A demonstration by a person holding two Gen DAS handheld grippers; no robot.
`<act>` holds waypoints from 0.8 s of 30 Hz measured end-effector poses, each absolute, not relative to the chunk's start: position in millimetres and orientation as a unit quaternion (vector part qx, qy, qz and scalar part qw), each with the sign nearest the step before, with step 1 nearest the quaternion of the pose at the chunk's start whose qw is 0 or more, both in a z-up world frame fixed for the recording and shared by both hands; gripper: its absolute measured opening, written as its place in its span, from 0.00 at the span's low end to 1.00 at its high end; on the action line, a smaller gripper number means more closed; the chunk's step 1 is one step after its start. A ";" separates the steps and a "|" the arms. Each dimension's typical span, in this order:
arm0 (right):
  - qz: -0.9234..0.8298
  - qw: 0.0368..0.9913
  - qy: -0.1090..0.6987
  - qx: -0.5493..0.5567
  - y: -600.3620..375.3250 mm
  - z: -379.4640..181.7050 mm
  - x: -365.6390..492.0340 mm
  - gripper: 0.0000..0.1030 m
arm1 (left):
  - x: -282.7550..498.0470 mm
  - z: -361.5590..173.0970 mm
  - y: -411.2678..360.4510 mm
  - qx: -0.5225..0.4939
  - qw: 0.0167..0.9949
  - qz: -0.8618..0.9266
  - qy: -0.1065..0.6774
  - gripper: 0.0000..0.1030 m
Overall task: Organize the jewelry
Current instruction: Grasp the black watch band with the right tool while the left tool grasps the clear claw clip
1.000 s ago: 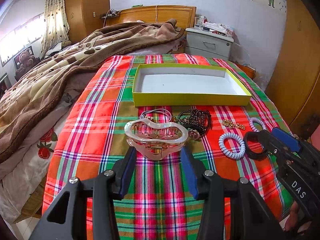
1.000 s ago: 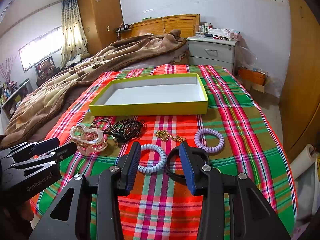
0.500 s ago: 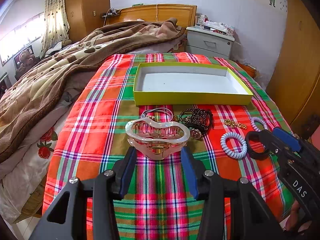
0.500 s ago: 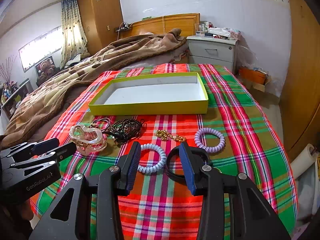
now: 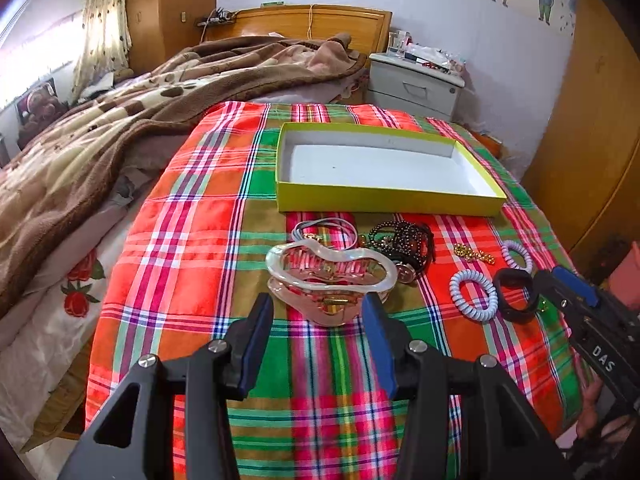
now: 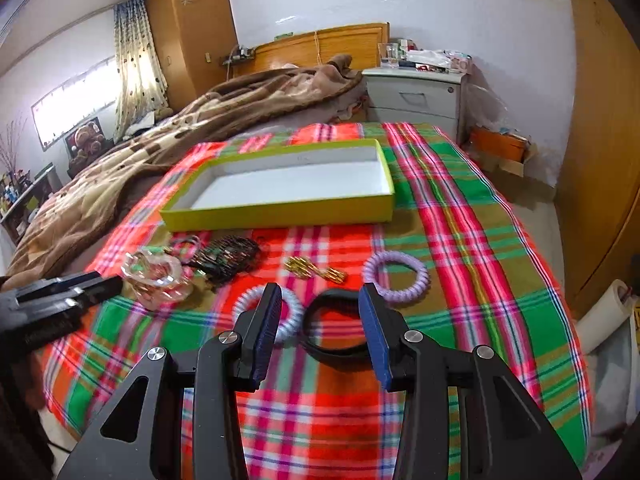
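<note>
On the bed, the box is empty; all jewelry lies outside. Left claw wide at the hair clip, right claw wide around the black band.

Wooden headboard, grey nightstand, curtained window, white walls.

The box lies on the cloth, behind the clip and bracelets.
</note>
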State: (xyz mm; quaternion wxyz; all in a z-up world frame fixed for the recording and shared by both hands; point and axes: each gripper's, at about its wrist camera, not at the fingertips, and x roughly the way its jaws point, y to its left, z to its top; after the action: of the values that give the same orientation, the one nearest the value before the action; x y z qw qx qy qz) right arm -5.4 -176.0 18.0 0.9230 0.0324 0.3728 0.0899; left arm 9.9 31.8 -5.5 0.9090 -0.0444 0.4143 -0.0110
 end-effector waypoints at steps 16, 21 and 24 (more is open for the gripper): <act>0.047 0.902 0.427 0.038 -213.3 -6.7 13.7 0.41 | 37.9 -14.3 66.3 -0.124 0.889 -0.058 0.438 0.49; 0.059 0.895 0.442 0.016 -207.8 -11.0 25.0 0.41 | 49.4 -20.9 67.1 -0.137 0.878 -0.056 0.455 0.49; 0.067 0.891 0.449 0.010 -206.2 -13.5 30.6 0.41 | 55.8 -24.7 65.9 -0.135 0.873 -0.050 0.465 0.49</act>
State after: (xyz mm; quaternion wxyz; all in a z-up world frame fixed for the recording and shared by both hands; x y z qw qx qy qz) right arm 30.6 -206.2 -13.5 0.8910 0.0102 0.4489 0.0669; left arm 55.8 65.9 -24.7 0.8734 -0.1346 0.4654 -0.0497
